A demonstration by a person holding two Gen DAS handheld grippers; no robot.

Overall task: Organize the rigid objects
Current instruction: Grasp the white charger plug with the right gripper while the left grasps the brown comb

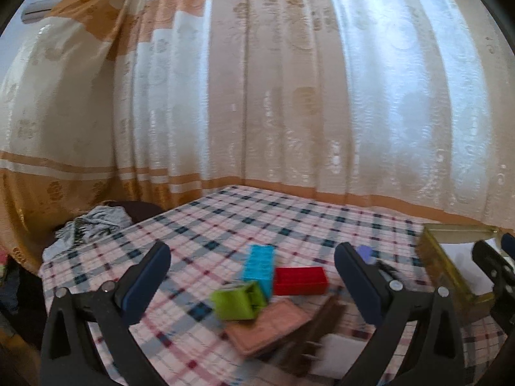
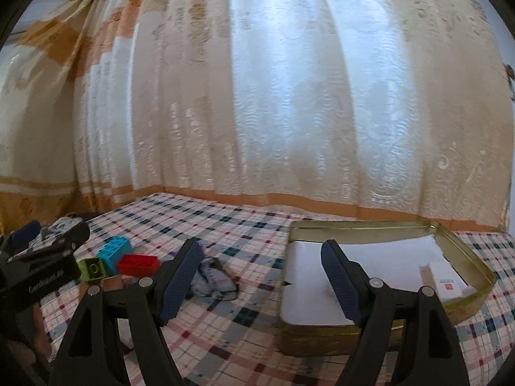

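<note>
Step in hand, as judged: picking a loose piece from the pile for transfer to the tin. Left gripper (image 1: 252,265): jaws spread wide, nothing held, hovering above the checked tablecloth (image 1: 225,225). Between and just beyond its fingers lie the green block (image 1: 238,300), nearest; the blue block (image 1: 259,267), standing on end behind it; and the red block (image 1: 301,280), lying flat to the right and touching the blue one. Nearer than the green block, partly under it: a flat reddish-brown piece (image 1: 268,328) and a dark brown piece (image 1: 317,331), both blurred, nature uncertain. Right gripper (image 2: 260,267): likewise spread wide and holding nothing, poised over the near left rim of the open gold tin (image 2: 463,302), which is lined in white and holds a small white card (image 2: 445,281) at its right end. A crumpled bluish cloth item (image 2: 214,278) lies left of the tin, beside the right gripper's left finger. Handling advice: lower the left gripper squarely over the green block, fingers on opposite flat faces, clear of the blue block behind; close firmly, since smooth plastic may slip; lift straight before carrying right toward the tin, which sits well apart from the pile.
</note>
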